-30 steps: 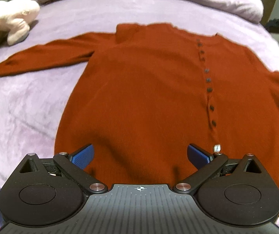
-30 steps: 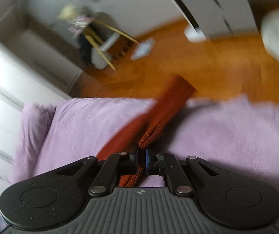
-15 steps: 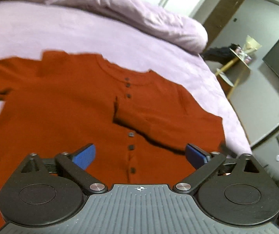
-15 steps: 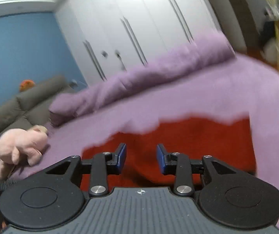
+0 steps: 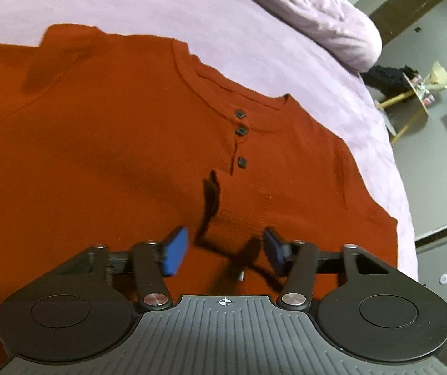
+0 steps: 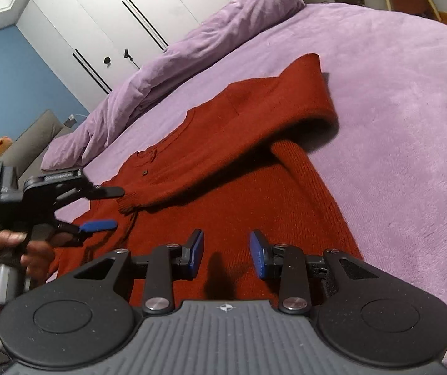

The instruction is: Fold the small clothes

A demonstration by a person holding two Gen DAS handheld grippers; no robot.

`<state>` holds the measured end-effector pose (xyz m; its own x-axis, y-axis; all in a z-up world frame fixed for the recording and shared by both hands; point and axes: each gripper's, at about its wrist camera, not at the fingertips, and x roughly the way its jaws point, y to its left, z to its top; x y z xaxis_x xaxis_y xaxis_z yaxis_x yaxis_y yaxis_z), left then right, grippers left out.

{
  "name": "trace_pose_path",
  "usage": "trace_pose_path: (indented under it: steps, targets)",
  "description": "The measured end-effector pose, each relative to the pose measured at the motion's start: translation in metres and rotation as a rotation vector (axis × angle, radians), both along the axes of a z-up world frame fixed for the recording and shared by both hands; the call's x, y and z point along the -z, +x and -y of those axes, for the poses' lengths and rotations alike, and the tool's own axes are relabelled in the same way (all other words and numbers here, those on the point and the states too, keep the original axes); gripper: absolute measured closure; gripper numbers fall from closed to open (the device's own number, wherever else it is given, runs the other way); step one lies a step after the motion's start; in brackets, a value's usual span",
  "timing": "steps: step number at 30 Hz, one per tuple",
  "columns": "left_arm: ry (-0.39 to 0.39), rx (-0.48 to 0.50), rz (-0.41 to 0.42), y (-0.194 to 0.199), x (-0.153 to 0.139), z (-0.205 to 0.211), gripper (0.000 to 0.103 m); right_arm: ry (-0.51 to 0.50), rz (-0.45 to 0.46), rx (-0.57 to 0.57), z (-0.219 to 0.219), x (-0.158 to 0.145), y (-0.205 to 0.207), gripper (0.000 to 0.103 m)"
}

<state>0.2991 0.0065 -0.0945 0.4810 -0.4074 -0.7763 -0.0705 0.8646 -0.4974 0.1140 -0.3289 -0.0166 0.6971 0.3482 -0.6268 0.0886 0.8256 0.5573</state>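
Note:
A rust-red buttoned sweater (image 5: pixel 114 143) lies flat on the purple bed; it also shows in the right wrist view (image 6: pixel 254 193). Its right sleeve (image 6: pixel 223 153) is folded across the chest, its cuff (image 6: pixel 128 204) near the button placket. My left gripper (image 5: pixel 225 251) is open and empty, hovering just over the sweater's front near the cuff; it also shows in the right wrist view (image 6: pixel 111 207). My right gripper (image 6: pixel 226 256) is open and empty above the sweater's lower right part.
The purple bedspread (image 6: pixel 395 125) surrounds the sweater. A bunched purple duvet (image 5: pixel 317 9) lies along the far side. White wardrobes (image 6: pixel 123 22) and a grey sofa (image 6: pixel 20 150) stand behind. A small wooden-legged table (image 5: pixel 417 93) stands past the bed's right edge.
My right gripper let go of the sleeve, which now lies folded across the chest, and drew back open. My left gripper moved in toward the cuff and its jaws narrowed somewhat.

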Motion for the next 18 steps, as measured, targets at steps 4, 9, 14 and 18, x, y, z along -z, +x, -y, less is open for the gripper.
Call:
trace_pose_path:
  steps: [4,9,14,18]
  targets:
    - [0.038,0.047,0.015,0.009,0.000,0.009,0.082,-0.019,0.004,-0.007,-0.004,0.000,0.004,0.071]
    - [0.042,0.047,0.066,0.008,-0.008,0.010,0.093,-0.032,-0.008,-0.003,-0.007,-0.001,0.012,0.076]
    - [0.172,0.020,0.282,-0.007,-0.060,-0.009,0.093,-0.127,-0.020,0.002,-0.008,-0.008,0.019,0.080]
    - [0.535,-0.028,0.354,-0.011,-0.073,-0.036,0.093,-0.348,-0.031,0.068,-0.007,-0.018,0.028,0.080]
